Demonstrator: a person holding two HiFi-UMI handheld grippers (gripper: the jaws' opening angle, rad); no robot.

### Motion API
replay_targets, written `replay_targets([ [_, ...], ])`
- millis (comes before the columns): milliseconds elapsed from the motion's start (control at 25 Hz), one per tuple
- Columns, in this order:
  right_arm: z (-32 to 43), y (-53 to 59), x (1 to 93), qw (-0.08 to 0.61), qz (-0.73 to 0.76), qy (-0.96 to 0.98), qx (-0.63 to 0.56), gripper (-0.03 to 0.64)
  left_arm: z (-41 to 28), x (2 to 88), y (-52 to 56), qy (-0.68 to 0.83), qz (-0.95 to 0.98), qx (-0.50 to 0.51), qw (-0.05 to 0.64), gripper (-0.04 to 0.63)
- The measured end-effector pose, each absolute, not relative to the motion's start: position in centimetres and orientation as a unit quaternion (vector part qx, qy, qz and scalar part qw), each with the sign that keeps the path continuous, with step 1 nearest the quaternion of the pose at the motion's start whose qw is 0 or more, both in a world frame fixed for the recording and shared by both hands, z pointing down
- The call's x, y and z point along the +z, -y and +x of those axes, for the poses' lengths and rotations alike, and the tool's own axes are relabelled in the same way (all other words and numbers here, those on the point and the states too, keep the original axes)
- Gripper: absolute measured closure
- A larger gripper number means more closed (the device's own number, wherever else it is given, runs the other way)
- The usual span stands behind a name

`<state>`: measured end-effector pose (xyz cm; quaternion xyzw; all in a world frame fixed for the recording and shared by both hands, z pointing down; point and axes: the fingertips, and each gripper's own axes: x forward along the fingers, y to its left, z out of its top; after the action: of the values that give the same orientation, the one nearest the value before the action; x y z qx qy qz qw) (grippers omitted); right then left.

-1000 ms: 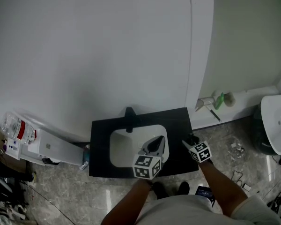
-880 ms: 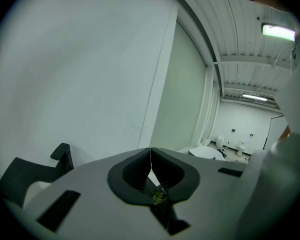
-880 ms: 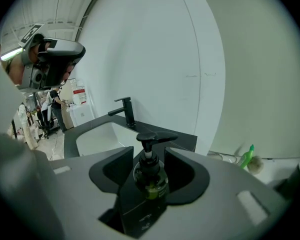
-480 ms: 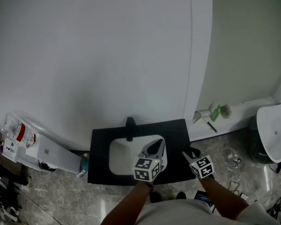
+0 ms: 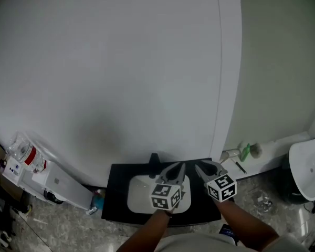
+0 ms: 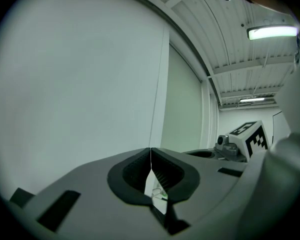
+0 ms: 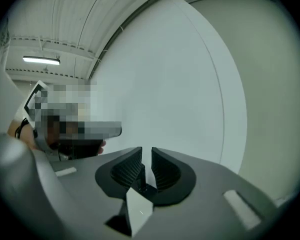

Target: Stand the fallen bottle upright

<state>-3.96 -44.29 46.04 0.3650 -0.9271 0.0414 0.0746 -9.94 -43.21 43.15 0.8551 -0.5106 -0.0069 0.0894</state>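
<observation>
The left tool (image 5: 174, 168) has its jaws together; the right tool (image 5: 206, 167) has just been closing to an empty slit. Both are high above the counter (image 5: 118, 193). The bottle shows nowhere, so I cannot tell if it stands or lies

Both forearms reach away from the body, side by side. The left gripper (image 5: 176, 166) has its jaws pressed together. The right gripper (image 5: 206, 167) has just been closing to a narrow gap with nothing gripped.
</observation>
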Motion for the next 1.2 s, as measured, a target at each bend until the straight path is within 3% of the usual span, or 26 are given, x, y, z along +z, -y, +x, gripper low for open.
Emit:
replay_targets([
  [320,-8.6,43.7,39.2,0.037,0.331,0.943,0.017,0.612,-13.0,39.5,43.0,0.552,0.831,-0.027,0.065,0.586],
  [1200,-11.9,42.6,37.4,0.034,0.304,0.952,0.010,0.615,-15.3,38.1,42.9,0.562,0.824,-0.032,0.058,0.586],
])
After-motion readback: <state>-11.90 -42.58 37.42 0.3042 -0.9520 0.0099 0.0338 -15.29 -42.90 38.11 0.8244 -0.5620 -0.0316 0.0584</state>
